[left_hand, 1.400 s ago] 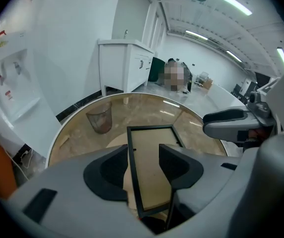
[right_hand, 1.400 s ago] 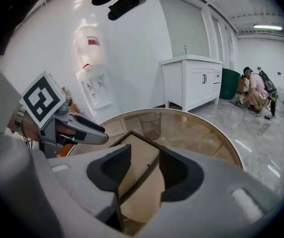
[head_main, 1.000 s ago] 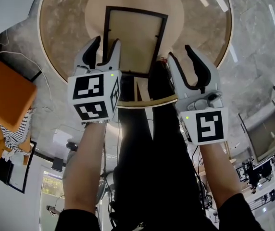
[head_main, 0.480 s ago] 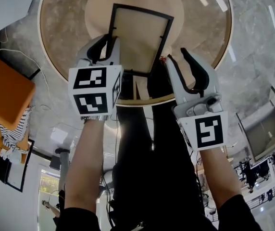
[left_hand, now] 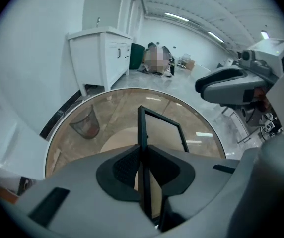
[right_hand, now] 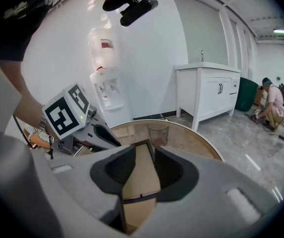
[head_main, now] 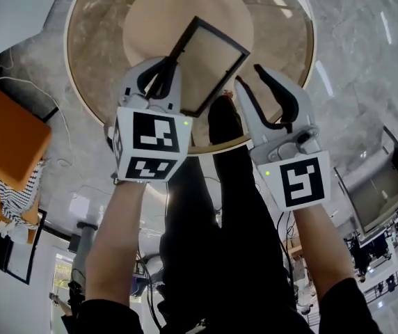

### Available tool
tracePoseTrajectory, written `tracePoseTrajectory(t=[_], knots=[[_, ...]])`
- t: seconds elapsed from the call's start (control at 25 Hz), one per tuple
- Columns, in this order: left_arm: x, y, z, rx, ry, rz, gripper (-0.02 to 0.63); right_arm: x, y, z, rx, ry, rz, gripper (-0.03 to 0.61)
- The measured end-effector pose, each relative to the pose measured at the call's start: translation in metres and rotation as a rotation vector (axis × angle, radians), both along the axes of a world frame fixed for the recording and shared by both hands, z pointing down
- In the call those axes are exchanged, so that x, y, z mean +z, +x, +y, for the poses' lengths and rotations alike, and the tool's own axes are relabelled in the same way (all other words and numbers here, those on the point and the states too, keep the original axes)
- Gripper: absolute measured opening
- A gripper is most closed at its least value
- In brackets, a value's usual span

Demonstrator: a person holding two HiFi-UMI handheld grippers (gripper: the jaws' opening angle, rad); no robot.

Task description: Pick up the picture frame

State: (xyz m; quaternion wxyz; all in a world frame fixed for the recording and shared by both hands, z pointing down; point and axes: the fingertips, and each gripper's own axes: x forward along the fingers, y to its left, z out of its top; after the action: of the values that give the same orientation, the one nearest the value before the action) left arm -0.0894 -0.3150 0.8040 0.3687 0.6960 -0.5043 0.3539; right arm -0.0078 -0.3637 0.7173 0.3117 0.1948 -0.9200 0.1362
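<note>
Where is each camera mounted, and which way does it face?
Head view: on the person's head, facing steeply down at the round table; arms, left gripper, right gripper show.
Left gripper view: on the left gripper, along jaws just closed onto the picture frame; right gripper shows.
Right gripper view: on that gripper, along jaws lately narrowed yet apart, gripping nothing; left gripper shows.
All share the picture frame and table.
</note>
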Motion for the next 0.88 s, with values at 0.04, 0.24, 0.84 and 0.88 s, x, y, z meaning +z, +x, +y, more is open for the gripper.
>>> tracePoseTrajectory(t=[0.04,0.24,0.84,0.88], knots=[[-0.007,0.005,-0.004,0.023,0.009,0.001,0.063,-0.004,-0.002,-0.001,-0.032,-0.001,0.008,0.117],[-0.037,0.018,-0.019,0.124,0.072,-0.041,0.063,-0.015,-0.021,-0.004,-0.255,0.012,0.047,0.146],[-0.063,0.052,0.024,0.407,0.1,-0.159,0.063,0.014,-0.045,0.06,-1.178,0.006,0.299,0.221],[-0.065,0.055,0.024,0.427,0.108,-0.165,0.063,0.018,-0.044,0.063,-1.212,-0.011,0.327,0.221]])
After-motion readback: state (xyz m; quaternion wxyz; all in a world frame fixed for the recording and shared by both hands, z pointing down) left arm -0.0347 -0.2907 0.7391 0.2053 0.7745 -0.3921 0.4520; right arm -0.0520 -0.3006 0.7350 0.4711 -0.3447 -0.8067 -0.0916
